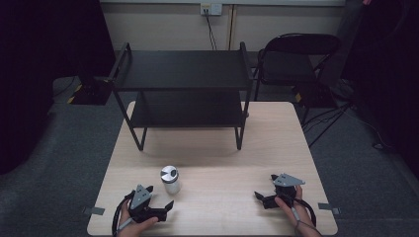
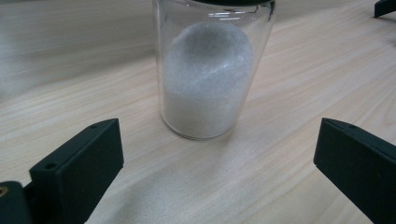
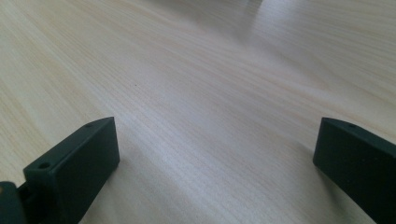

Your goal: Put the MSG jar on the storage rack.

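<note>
**Both grippers spread wide, jar standing free**

Left gripper low at the near left of the table, held in a hand entering from the bottom edge; jaws spread wide and gripping nothing, aimed at the jar just ahead; in the left gripper view, both black jaws well apart, the jar standing on bare wood beyond and between them, touching neither.

Right gripper at the near right of the table, held in the other hand; jaws likewise spread wide and empty; in the right gripper view, pale wood grain between and beyond the jaws.

Jar small, clear glass, upright on the table, near the front and left of centre; shiny silver lid seen from above; white grainy powder inside, heaped into a rounded mound against the glass, filling most of the visible body.

Behind, a black two-level shelf standing on the far half of the table; a black folding chair beyond the table's far right corner; grey floor around.
</note>
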